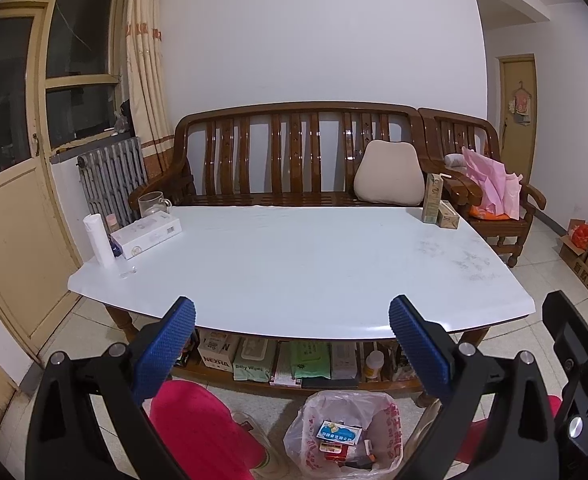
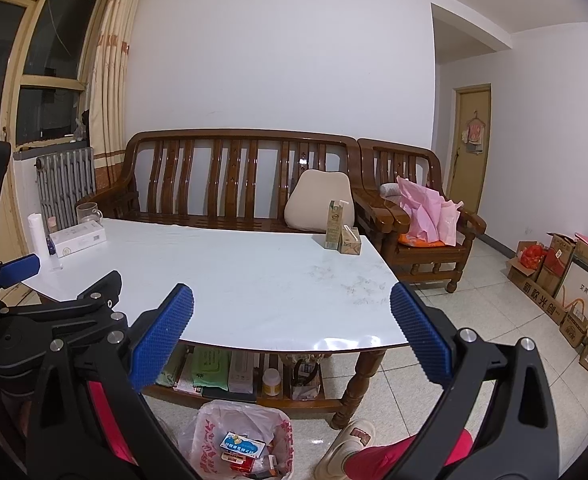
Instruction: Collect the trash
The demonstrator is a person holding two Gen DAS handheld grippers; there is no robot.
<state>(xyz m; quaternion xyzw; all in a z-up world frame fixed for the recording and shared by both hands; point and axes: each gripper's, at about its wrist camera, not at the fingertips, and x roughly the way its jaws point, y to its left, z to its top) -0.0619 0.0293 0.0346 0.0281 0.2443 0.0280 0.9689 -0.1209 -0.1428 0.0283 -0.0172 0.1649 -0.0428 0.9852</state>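
A plastic trash bag [image 1: 346,436] holding small boxes and wrappers stands on the floor in front of the white table [image 1: 294,264]; it also shows in the right wrist view [image 2: 237,440]. At the table's far right stand a tall drink carton [image 1: 432,198] [image 2: 334,225] and a small carton [image 1: 448,215] [image 2: 350,241]. My left gripper [image 1: 291,340] is open and empty above the table's near edge. My right gripper [image 2: 291,332] is open and empty, beside the left one.
At the table's far left are a white box [image 1: 146,236], a white roll [image 1: 98,240] and a glass mug [image 1: 151,203]. A wooden bench [image 1: 294,152] and an armchair with a pink bag [image 1: 490,184] stand behind. Cardboard boxes [image 2: 566,280] line the right wall.
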